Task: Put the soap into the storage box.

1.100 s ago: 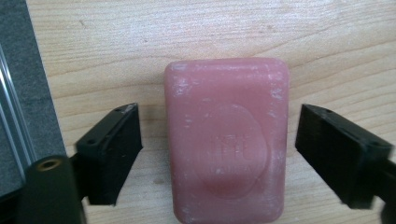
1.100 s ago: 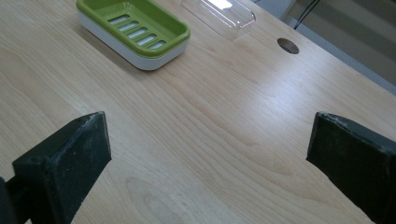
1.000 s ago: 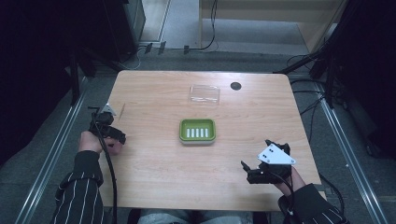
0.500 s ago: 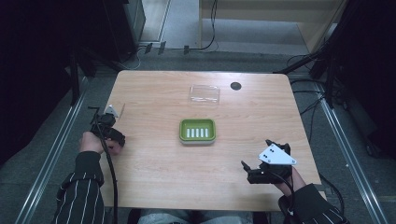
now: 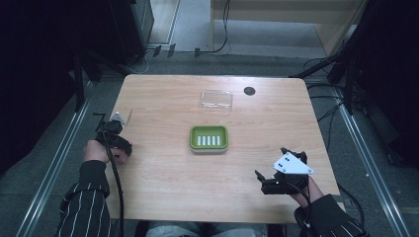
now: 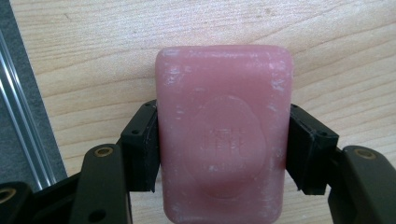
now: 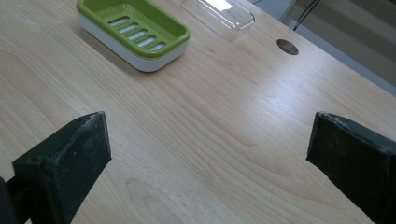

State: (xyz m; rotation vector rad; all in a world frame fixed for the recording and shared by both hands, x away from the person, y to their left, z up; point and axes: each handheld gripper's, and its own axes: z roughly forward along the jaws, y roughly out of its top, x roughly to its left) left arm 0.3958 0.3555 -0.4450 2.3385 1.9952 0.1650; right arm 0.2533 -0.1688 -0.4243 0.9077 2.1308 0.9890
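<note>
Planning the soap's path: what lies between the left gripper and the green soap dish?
Bare wood. In the high view, nothing sits on the table between the left gripper, shut on the pink soap bar, and the green soap dish.

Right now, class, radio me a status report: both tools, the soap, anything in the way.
Left tool just closed, shut on pink soap at table's left edge. Right tool open, empty. Green soap dish mid-table, empty; path to it clear.
</note>
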